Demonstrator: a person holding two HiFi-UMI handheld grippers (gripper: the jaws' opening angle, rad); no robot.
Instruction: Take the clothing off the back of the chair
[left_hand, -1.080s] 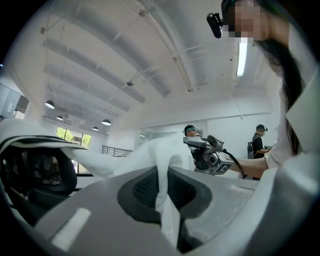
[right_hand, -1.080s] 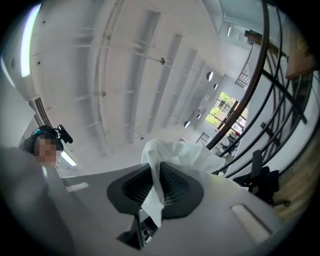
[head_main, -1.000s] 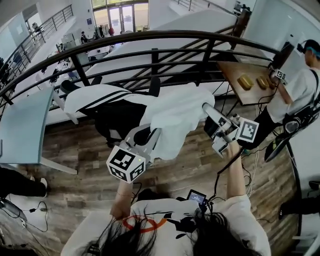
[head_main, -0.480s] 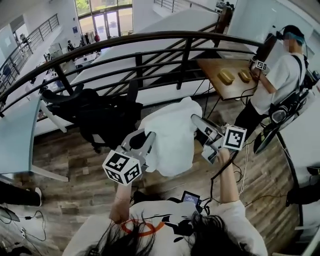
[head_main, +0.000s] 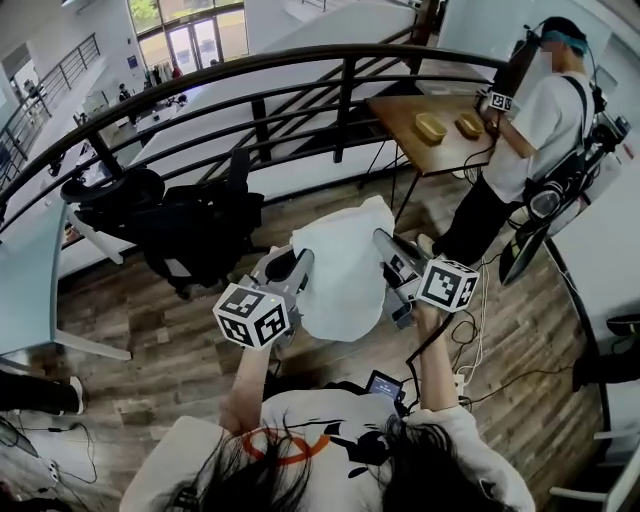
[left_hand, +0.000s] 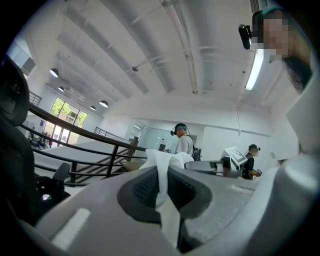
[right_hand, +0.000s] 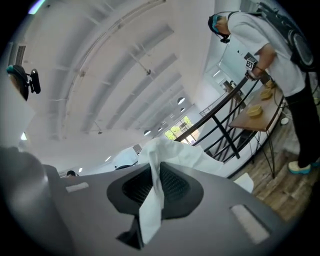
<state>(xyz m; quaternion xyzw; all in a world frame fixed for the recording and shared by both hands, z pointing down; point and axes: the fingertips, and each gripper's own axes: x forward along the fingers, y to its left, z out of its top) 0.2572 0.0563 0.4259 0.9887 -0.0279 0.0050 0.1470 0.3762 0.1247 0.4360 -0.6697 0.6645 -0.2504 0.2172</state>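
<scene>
The white garment (head_main: 345, 275) hangs free in the air between my two grippers, clear of the black office chair (head_main: 190, 225) to its left. My left gripper (head_main: 300, 262) is shut on the garment's left edge, and a fold of white cloth (left_hand: 161, 175) is pinched between its jaws. On the right edge, my right gripper (head_main: 380, 240) is shut too, with a strip of cloth (right_hand: 152, 200) squeezed between its pads. The chair's back is bare and dark.
A curved black railing (head_main: 300, 90) runs behind the chair. A wooden table (head_main: 410, 150) with two yellow items stands at the back right, and a person (head_main: 520, 130) in a white shirt works at it. A pale blue table (head_main: 30, 290) is at the left. Cables lie on the wooden floor (head_main: 470, 340).
The garment came off the chair's back and moved right and nearer to me, carried by both grippers. The chair is now bare.
</scene>
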